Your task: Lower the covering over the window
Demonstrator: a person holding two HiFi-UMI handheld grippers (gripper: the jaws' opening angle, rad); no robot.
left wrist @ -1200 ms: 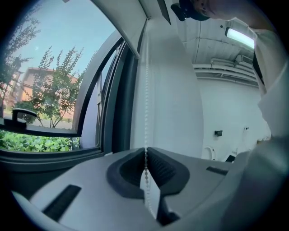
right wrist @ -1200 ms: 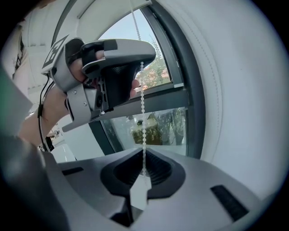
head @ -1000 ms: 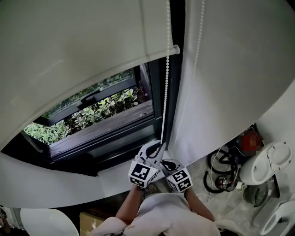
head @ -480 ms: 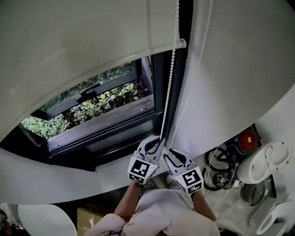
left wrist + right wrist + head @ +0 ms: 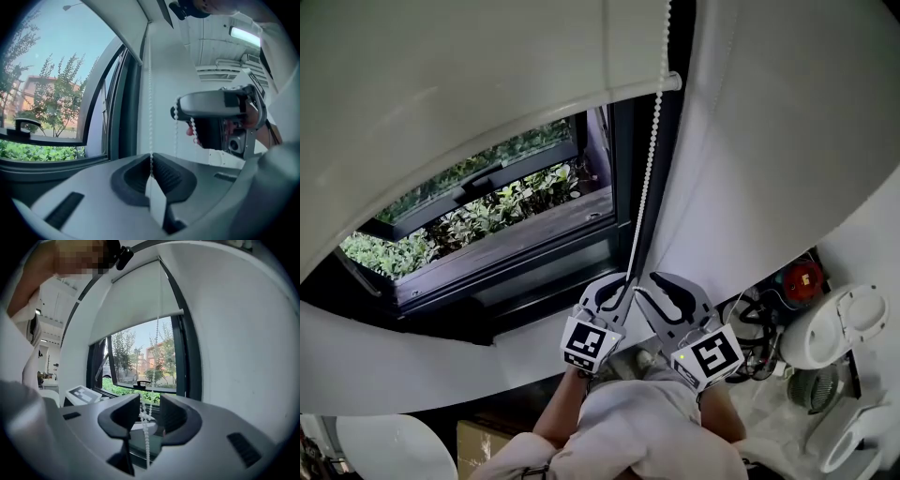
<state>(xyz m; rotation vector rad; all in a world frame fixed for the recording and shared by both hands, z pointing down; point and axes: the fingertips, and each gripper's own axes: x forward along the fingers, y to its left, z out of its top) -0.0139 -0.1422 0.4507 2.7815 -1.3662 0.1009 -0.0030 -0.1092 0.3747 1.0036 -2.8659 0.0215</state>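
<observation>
the roller blind, well above the claws, is being lowered, only partway so far. the bead chain is being clamped by the left claw; the right claw, jaws just opening, is being held apart around it.

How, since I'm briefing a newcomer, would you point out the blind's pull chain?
Find the dark-framed window with greenery outside, then the white roller blind partly covering it. At the blind's right end hangs the bead chain: the only thin string of white beads, running down the frame into the shut left gripper.
</observation>
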